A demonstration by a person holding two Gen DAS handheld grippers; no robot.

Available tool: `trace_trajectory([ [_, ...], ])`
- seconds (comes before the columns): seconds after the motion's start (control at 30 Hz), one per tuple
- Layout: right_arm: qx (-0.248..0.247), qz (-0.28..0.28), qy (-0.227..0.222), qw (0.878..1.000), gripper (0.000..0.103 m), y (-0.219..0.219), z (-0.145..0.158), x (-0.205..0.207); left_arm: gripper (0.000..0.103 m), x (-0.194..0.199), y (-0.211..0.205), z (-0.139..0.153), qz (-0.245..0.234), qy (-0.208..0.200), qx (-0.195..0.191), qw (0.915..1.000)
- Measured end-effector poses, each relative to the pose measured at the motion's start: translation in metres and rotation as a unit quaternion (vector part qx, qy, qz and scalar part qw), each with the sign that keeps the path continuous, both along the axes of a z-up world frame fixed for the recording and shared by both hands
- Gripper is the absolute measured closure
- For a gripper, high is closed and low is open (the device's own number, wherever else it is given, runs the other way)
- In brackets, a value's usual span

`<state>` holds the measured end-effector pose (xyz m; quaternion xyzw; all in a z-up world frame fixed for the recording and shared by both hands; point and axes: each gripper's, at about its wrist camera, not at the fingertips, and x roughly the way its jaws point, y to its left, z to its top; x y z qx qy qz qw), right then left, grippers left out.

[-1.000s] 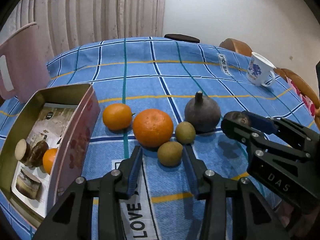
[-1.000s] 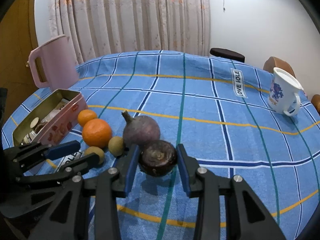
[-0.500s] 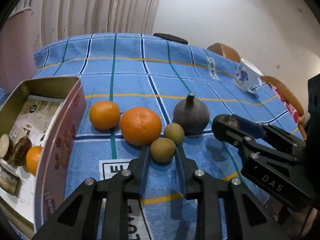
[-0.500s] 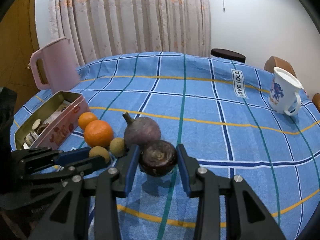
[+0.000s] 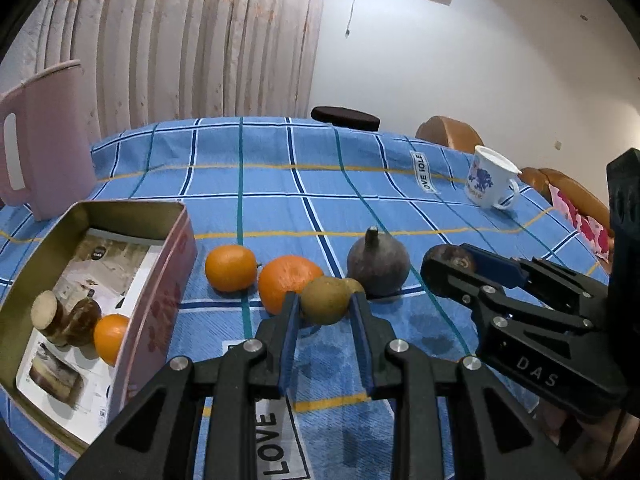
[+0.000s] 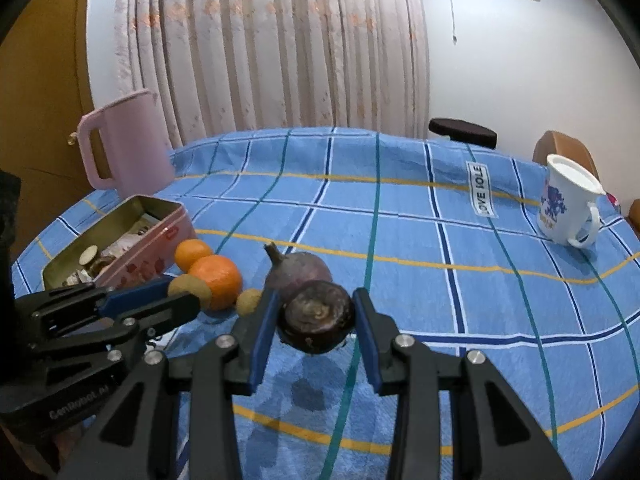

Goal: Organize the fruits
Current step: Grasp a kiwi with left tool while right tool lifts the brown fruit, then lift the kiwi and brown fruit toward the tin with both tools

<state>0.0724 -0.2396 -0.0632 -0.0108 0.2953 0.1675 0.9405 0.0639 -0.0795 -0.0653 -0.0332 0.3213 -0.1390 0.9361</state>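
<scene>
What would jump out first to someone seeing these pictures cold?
Probably the two black grippers, each lifting a fruit above the blue checked tablecloth: the left gripper pinches a small greenish-brown fruit, the right gripper a dark round fruit. Next, the bright oranges lined up beside the open pink tin at left.

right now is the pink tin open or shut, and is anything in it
Open: the pink tin has no lid on it, and its inside shows printed paper, a small orange and some brown pieces I cannot identify.

Right tool (image 6: 314, 312) clamping dark round fruit (image 6: 316, 317) — lifted, above blue checked tablecloth (image 6: 420, 272)
</scene>
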Motion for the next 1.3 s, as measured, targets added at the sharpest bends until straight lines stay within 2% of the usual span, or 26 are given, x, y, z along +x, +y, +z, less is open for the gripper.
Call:
trace_trajectory([
  [0.53,0.011,0.007,-0.029,1.000,0.062,-0.002,0.006,-0.009,0.076,-0.011,0.002,0.006,0.019,-0.036,0.001,0.9992],
  [1.3,0.024,0.008,-0.072,0.997,0.062,-0.007,0.013,-0.024,0.076,-0.031,-0.008,0.016,0.028,-0.102,0.035,0.9938],
])
